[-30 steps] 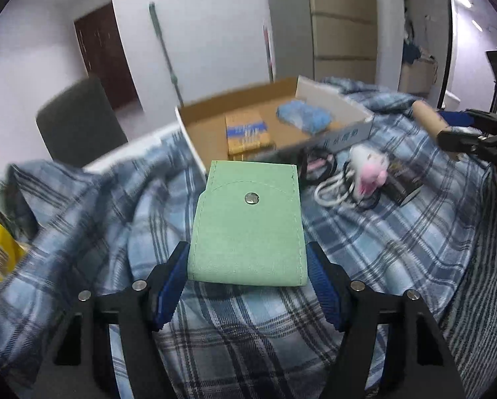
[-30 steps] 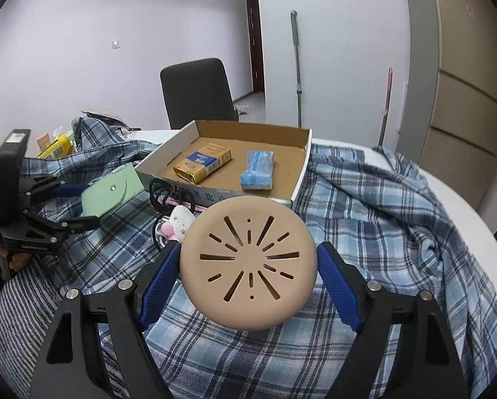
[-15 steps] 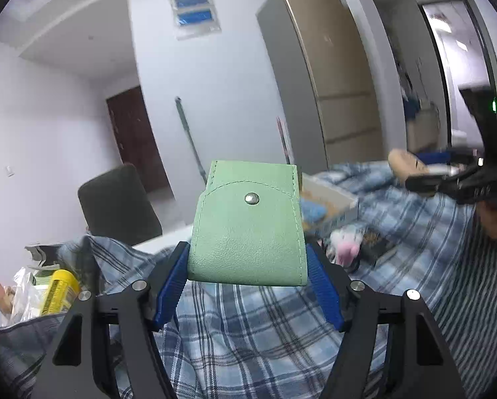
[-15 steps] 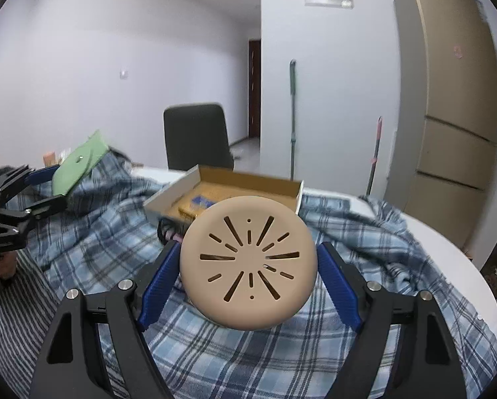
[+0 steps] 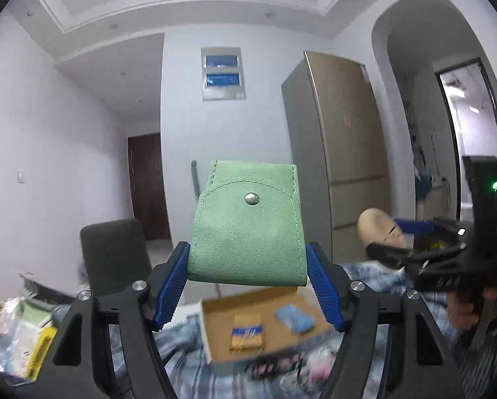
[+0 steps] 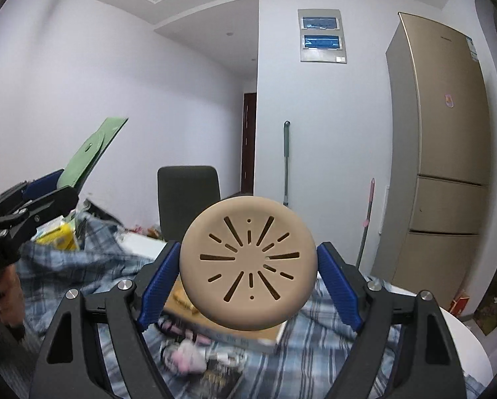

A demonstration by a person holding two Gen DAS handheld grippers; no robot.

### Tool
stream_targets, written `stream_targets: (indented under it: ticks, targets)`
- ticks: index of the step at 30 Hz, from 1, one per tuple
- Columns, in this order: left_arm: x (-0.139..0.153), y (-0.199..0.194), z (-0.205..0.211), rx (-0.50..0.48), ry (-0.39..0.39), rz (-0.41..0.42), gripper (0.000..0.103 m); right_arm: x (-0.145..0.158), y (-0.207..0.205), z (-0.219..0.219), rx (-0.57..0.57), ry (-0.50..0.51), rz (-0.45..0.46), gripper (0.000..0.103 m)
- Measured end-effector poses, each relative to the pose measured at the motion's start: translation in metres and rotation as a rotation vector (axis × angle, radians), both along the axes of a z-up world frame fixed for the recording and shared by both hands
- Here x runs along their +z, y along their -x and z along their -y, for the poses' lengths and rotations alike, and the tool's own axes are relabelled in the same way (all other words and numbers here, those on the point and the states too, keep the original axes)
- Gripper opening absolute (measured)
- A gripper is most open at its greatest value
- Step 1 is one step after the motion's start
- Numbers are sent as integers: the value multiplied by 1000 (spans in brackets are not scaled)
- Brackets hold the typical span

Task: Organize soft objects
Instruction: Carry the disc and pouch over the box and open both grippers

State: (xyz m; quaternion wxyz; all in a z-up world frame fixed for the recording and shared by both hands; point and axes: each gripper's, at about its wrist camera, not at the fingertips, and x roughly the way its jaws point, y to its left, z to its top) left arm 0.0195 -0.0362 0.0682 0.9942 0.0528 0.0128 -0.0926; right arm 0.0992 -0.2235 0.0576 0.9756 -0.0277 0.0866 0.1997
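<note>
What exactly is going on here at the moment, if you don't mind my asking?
A person is holding a gripper in each hand, both raised above a table draped in plaid cloth. The left gripper is shut on a green pouch; the right gripper is shut on a tan slotted disc. Below them sits an open cardboard box that already holds a yellow-and-blue packet and a blue bundle. Neither held thing has gone into the box yet.

Plaid cloth (image 5: 188, 339) w/ cardboard box (image 5: 215, 312)
</note>
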Motion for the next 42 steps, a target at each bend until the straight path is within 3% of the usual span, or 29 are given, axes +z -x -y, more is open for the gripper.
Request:
stream_targets:
  ticks: [5, 8, 17, 27, 42]
  targets:
    - [0, -40, 4, 37, 91, 37, 71, -2, -30, -11, -12, -19, 47, 81]
    - [-8, -69, 3, 58, 103, 35, 71, -8, -51, -17, -12, -22, 61, 81]
    - [-52, -133, -13, 115, 148, -55, 71, -42, -106, -31, -19, -48, 15, 81]
    - [-81, -162, -15, 116, 112, -141, 71, -73, -116, -38, 7, 8, -41, 81]
    - [-104, -180, -14, 108, 100, -248, 72, -83, -134, -42, 51, 46, -133, 82]
